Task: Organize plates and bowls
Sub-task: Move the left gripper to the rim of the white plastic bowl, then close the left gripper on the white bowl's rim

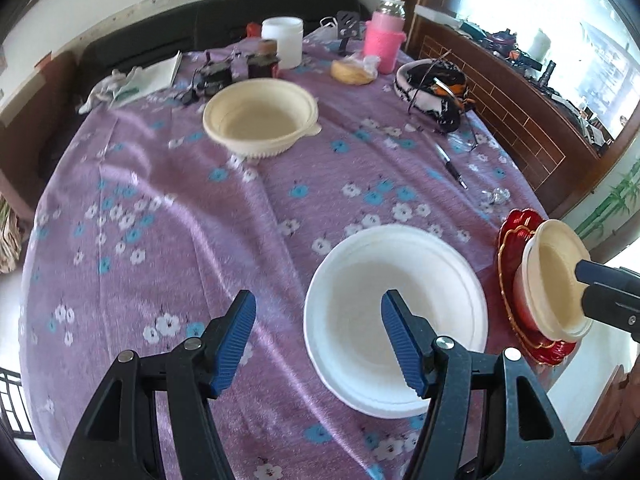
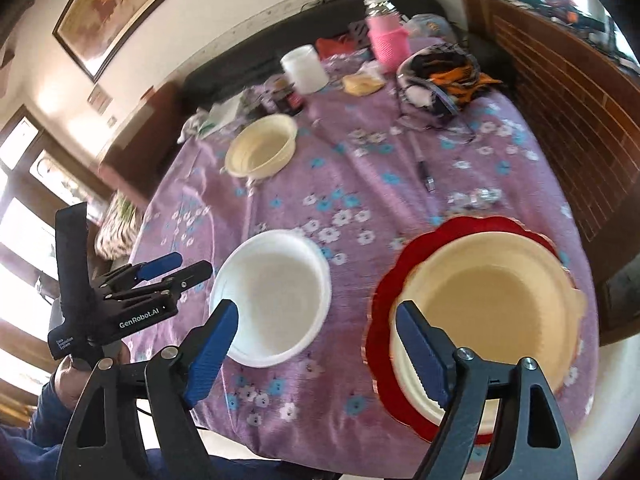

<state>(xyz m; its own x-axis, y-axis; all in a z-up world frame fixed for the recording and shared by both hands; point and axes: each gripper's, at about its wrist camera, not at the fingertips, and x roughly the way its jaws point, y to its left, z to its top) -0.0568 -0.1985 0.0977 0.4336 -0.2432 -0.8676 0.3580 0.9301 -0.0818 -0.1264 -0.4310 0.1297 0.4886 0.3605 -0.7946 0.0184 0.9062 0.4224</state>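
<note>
Fingers (image 1: pixel 394 336) of both grippers stand apart, empty, between stacking steps.
Left wrist view: the left gripper (image 1: pixel 318 338) hangs over the white bowl (image 1: pixel 394 320) on the tabletop (image 1: pixel 160 208). Right wrist view: the right gripper (image 2: pixel 316 354) straddles the cream bowl (image 2: pixel 488 312) seated in the red plate (image 2: pixel 384 300); likely next, fetching the far cream bowl (image 2: pixel 262 150).

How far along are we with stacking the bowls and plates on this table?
Done: one cream bowl sits on the red plate. In hand: nothing; the left gripper and right gripper are both open and empty. Left: the white bowl near the table edge and the far cream bowl stand alone on the purple tablecloth.
</note>
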